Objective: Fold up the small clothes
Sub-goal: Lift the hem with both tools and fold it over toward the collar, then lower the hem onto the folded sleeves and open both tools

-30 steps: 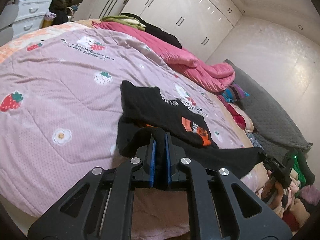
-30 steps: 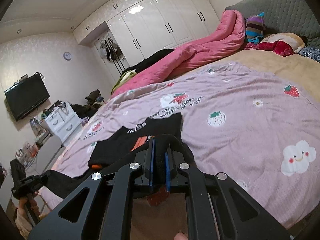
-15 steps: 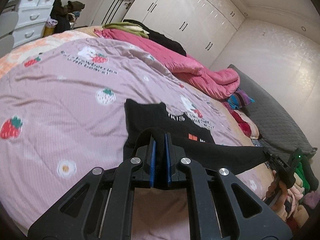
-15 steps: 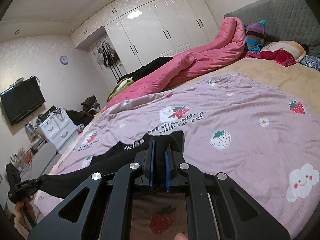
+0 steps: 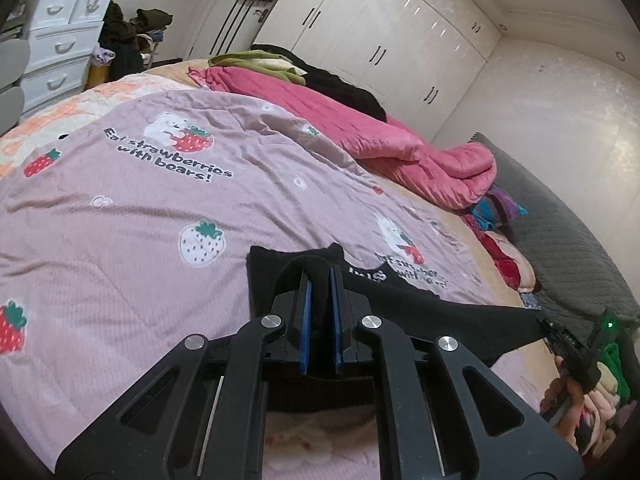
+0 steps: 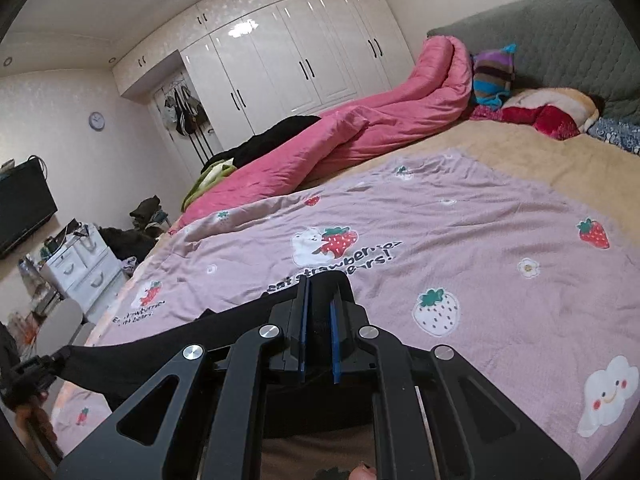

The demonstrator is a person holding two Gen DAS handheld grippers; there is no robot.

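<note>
Both grippers pinch one edge of the small black cotton garment (image 5: 420,308), pulled taut between them low over the mauve strawberry-print quilt (image 5: 140,240). The left gripper (image 5: 320,312) has its blue-padded fingers (image 5: 305,320) closed almost together on a bunch of black cloth; the right gripper (image 6: 318,332) clamps its corner likewise. To fold well, I'd carry both ends forward level, keep the tension even, and lay the edge square.

Each hand-held gripper (image 5: 320,280) (image 6: 318,292) is matte black; blue pads (image 5: 305,320); silver screws; seemingly bare skin behind.
</note>
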